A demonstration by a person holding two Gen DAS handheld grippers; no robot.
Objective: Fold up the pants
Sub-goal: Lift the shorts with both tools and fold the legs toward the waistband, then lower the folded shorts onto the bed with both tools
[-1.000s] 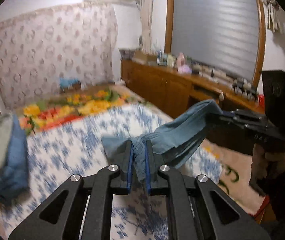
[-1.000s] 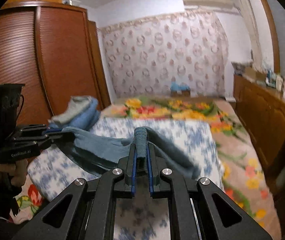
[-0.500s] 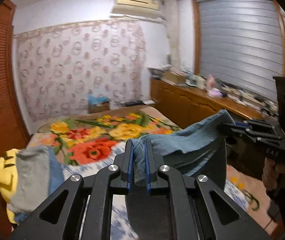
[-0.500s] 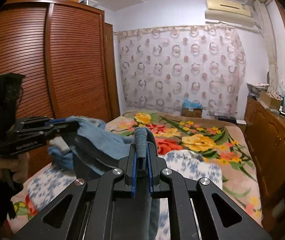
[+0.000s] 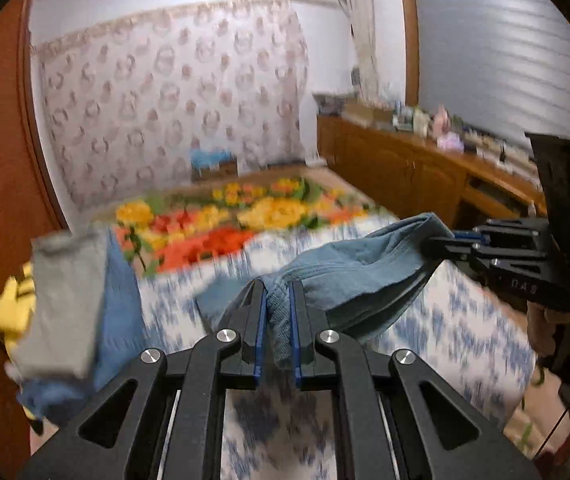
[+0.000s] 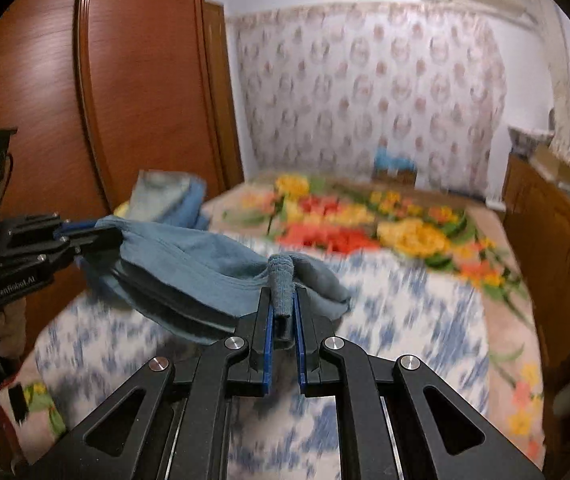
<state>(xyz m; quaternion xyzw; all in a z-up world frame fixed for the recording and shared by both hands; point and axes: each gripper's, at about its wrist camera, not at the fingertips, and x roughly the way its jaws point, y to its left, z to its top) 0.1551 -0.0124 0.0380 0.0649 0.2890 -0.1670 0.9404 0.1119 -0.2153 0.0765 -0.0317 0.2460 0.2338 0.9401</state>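
Two grippers: both are seen clamped on one garment, held up between them above the bed.
Left gripper (image 5: 276, 312): jaws closed tight on a bunched fold of the blue pants (image 5: 349, 276); cloth is pinched between the blue-lined pads.
Right gripper (image 6: 283, 308): jaws closed on a rolled edge of the pants (image 6: 189, 264), which stands up as a small knob above the fingertips.
Pants: stretched as a sagging span from one gripper to the other — layers hang doubled beneath, clear of the bedcover as far as can be told.
Bed (image 5: 465, 332): covered by a blue-and-white patterned sheet near the cameras; a blanket (image 6: 365, 220) with red and yellow flowers lies farther back.
Stack of clothes (image 5: 69, 300): grey and blue pieces piled at the bed's edge, something yellow beneath — blurred.
Hands: each gripper handle is held by a hand (image 5: 553, 328), seen in the other camera's view.
Wardrobe (image 6: 125, 80): reddish wood, beside the bed.
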